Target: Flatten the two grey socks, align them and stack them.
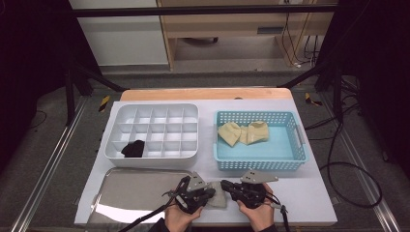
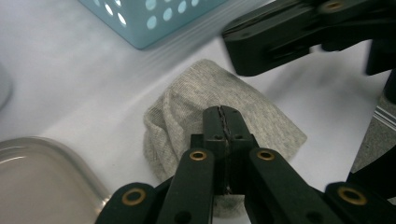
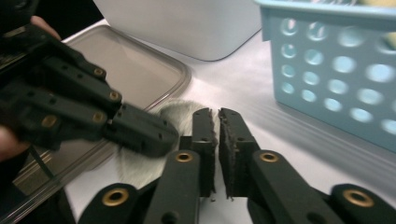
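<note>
A small grey sock lies bunched on the white table between the metal tray and the blue basket. My left gripper is shut, its tips pinched into the sock's cloth where the creases meet. In the high view it sits at the front centre, with the sock under it. My right gripper faces it from the right, a narrow gap between its jaws and nothing in that gap. Its tips hover just beside the sock, close to the left gripper.
A blue basket at the right holds pale yellow socks. A white divided organizer at the left has a black sock in a front cell. A shiny metal tray lies at the front left.
</note>
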A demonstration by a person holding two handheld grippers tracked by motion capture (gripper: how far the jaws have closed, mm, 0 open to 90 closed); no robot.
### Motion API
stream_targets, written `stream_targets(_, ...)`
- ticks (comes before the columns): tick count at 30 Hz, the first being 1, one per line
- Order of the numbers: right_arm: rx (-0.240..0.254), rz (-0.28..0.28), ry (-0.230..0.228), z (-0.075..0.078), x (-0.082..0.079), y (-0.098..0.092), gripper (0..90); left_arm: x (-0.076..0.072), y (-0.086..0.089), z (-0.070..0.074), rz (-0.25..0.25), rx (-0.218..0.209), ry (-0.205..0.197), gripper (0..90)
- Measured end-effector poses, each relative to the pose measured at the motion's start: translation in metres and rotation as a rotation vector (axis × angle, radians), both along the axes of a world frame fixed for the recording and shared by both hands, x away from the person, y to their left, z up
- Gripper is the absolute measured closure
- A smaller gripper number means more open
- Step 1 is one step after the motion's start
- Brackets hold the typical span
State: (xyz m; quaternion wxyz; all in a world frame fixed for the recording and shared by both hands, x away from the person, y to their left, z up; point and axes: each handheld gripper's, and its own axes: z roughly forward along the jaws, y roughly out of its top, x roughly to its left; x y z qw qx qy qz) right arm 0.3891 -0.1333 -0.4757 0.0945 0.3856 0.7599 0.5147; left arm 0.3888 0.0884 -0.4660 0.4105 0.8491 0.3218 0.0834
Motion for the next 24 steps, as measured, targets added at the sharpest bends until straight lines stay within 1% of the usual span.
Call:
stream_targets(1,0.008,-0.002,0.0,0.001,-0.004,-0.003,80.6,0.0,0.001,0.001,0.003,-0.002,-0.007,89.7)
stream_targets(3,0.019,0.004,0.039,-0.001,-0.013,-0.005,74.8,0.0,0.001,0.002,0.004,0.005,-0.01,89.7)
stream_targets(4,0.01,0.004,0.047,-0.002,-0.016,-0.005,71.7,-0.001,0.001,0.002,0.006,0.014,-0.012,89.7)
stream_targets(5,0.01,0.003,0.061,-0.005,-0.019,-0.005,68.9,0.0,0.001,0.001,0.012,0.03,-0.015,89.7)
stream_targets(6,0.012,0.001,0.078,-0.008,-0.021,-0.005,67.1,0.0,0.001,-0.001,0.012,0.037,-0.013,89.7)
stream_targets(8,0.002,-0.003,0.098,-0.013,-0.023,-0.004,66.4,0.001,0.001,-0.004,0.014,0.036,-0.006,89.7)
stream_targets(10,0.004,-0.008,0.115,-0.018,-0.022,-0.001,66.0,0.001,0.002,-0.006,0.013,0.036,-0.009,89.6)
stream_targets(13,-0.001,-0.014,0.145,-0.023,-0.02,0.003,66.9,0.0,0.002,-0.007,0.013,0.041,-0.009,89.7)
stream_targets(15,0.023,-0.024,0.164,-0.025,-0.019,0.003,69.3,0.001,0.004,-0.008,0.018,0.032,0.001,89.7)
stream_targets(16,0.031,-0.028,0.166,-0.026,-0.018,0.003,70.8,0.001,0.004,-0.009,0.021,0.025,0.005,89.7)
stream_targets(17,0.04,-0.034,0.181,-0.026,-0.019,0.003,74.6,0.002,0.005,-0.009,0.021,0.022,0.008,89.7)
stream_targets(19,0.055,-0.032,0.196,-0.027,-0.019,0.004,80.2,0.002,0.005,-0.009,0.022,0.02,0.009,89.7)
stream_targets(22,0.056,-0.014,0.198,-0.025,-0.017,0.003,83.2,0.003,0.005,-0.01,0.028,0.019,0.012,89.7)
stream_targets(24,0.054,0.008,0.177,-0.021,-0.016,0.002,83.9,0.004,0.005,-0.01,0.037,0.009,0.022,89.8)
